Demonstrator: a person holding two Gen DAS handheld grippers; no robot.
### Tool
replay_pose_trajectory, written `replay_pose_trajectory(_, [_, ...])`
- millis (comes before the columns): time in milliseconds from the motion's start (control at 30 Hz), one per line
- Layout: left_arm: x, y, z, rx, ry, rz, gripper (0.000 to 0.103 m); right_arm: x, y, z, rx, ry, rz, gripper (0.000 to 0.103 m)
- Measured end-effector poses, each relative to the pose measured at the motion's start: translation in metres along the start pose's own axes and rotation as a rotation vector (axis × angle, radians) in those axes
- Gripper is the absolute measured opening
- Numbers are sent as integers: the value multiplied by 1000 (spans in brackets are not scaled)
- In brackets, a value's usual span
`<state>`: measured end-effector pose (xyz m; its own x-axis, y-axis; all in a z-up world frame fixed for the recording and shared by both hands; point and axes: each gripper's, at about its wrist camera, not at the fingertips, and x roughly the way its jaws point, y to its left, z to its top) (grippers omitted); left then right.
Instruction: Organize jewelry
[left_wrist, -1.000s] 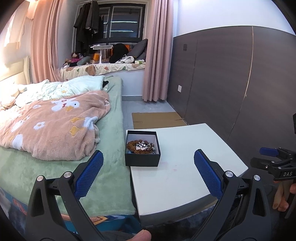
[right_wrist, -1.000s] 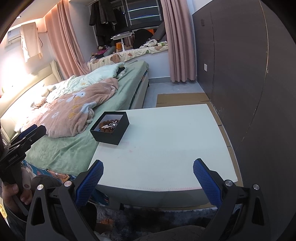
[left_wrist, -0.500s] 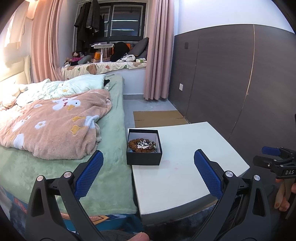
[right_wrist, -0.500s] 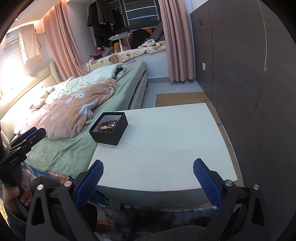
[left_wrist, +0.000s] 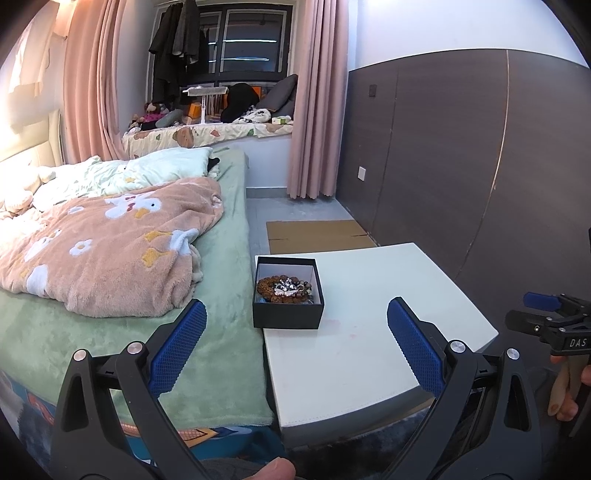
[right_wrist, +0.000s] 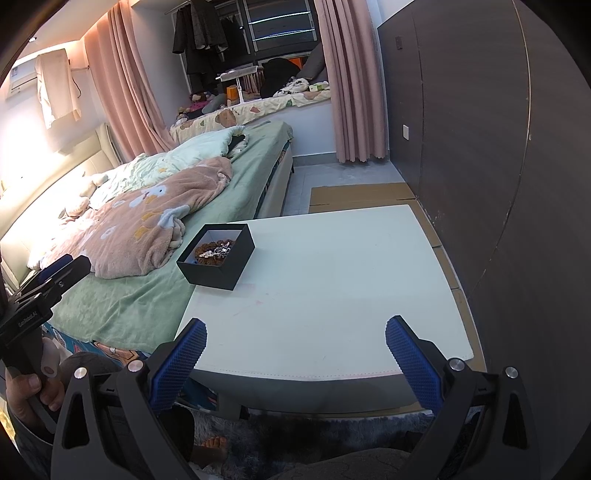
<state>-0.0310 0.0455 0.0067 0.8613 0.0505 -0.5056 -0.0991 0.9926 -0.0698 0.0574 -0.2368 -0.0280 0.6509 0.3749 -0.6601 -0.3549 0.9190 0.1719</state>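
Note:
A black open box with a white lining stands at the left edge of the white table. It holds a heap of jewelry: brown bead bracelets and silvery pieces. The box also shows in the right wrist view, with the jewelry inside. My left gripper is open and empty, held back from the box near the table's front edge. My right gripper is open and empty, over the table's near edge.
A bed with a green sheet and a pink flowered blanket adjoins the table's left side. A dark panelled wall runs along the right. Flat cardboard lies on the floor beyond the table.
Both grippers have drifted slightly; the box sits a little further right and lower in the left wrist view. Both jaws stay open. The box and jewelry have not moved.

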Motion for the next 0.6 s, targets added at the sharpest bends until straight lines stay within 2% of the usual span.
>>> replay_pose_trajectory(600, [0, -2, -1, 5, -9, -5, 98, 7, -7, 1, 6, 14, -15, 95])
